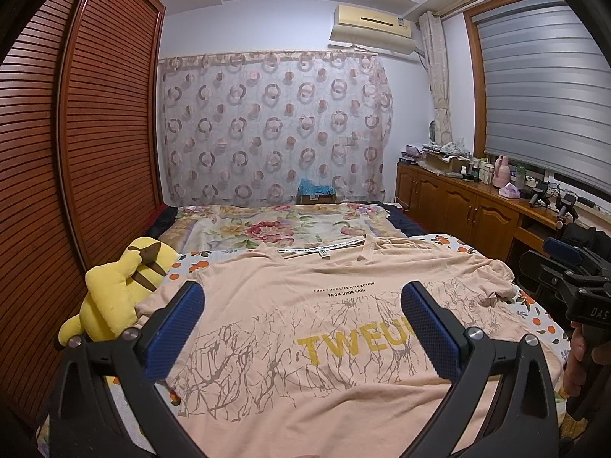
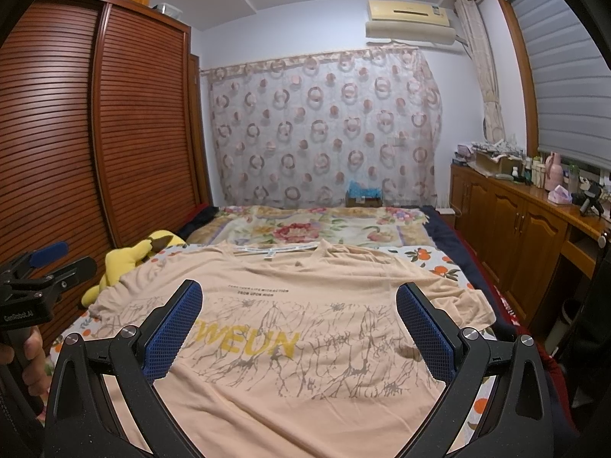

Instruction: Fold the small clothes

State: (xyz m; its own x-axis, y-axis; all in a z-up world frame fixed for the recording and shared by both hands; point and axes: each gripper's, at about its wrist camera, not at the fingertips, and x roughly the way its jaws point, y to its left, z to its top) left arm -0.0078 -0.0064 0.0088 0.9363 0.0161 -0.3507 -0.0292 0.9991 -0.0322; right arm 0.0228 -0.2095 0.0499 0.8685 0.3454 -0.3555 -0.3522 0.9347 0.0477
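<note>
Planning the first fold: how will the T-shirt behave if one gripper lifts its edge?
The T-shirt is probably floppy: its right sleeve already lies rumpled, so a lifted edge should drape. It looks thin and light. Pushing would likely bunch it on the bedsheet rather than slide it.

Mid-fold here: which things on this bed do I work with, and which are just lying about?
For the job:
- peach T-shirt, spread flat, print up
- left gripper, open above it
- right gripper, open above it

Lying about:
- yellow plush toy at the shirt's left sleeve
- floral blanket beyond the collar
- cardboard box at the far end
</note>
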